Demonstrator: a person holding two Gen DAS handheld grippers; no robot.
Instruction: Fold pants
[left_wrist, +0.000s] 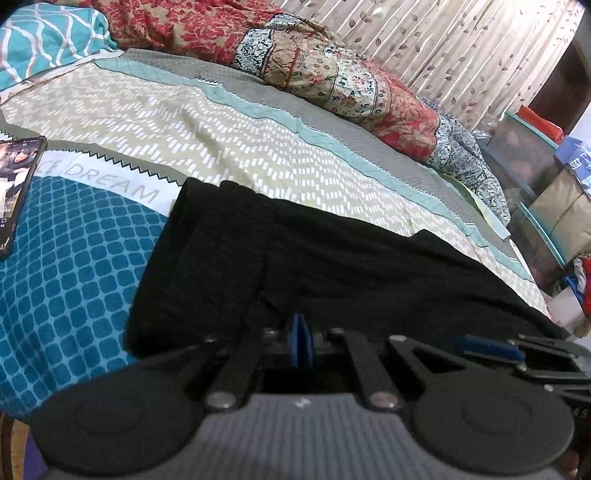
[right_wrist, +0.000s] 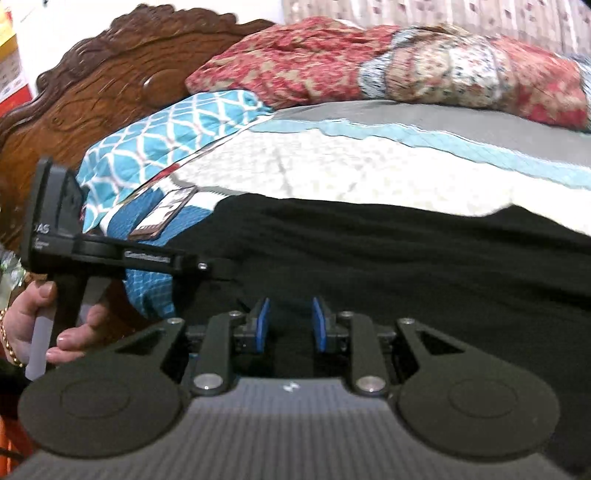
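A: Where is there room on the bed (left_wrist: 229, 122)?
B: Beyond the black pants (left_wrist: 332, 258), the patterned sheet lies bare up to the red floral quilt (left_wrist: 332, 74).
A: And to the left?
B: A phone (left_wrist: 16, 184) lies there, near the teal pillow (left_wrist: 48, 37); the carved headboard (right_wrist: 92, 85) closes that end.

The left wrist camera is sitting low behind its gripper (left_wrist: 300, 345), looking down and across the bed (left_wrist: 229, 122) toward the curtain (left_wrist: 461, 48), very close to the black pants (left_wrist: 332, 258). The right wrist camera is riding just behind its own gripper (right_wrist: 290, 325), facing the carved headboard (right_wrist: 110, 81), equally near. Both views are sharing the pants, the phone (left_wrist: 16, 184), the red floral quilt (left_wrist: 295, 55) and the teal pillow (left_wrist: 48, 37).
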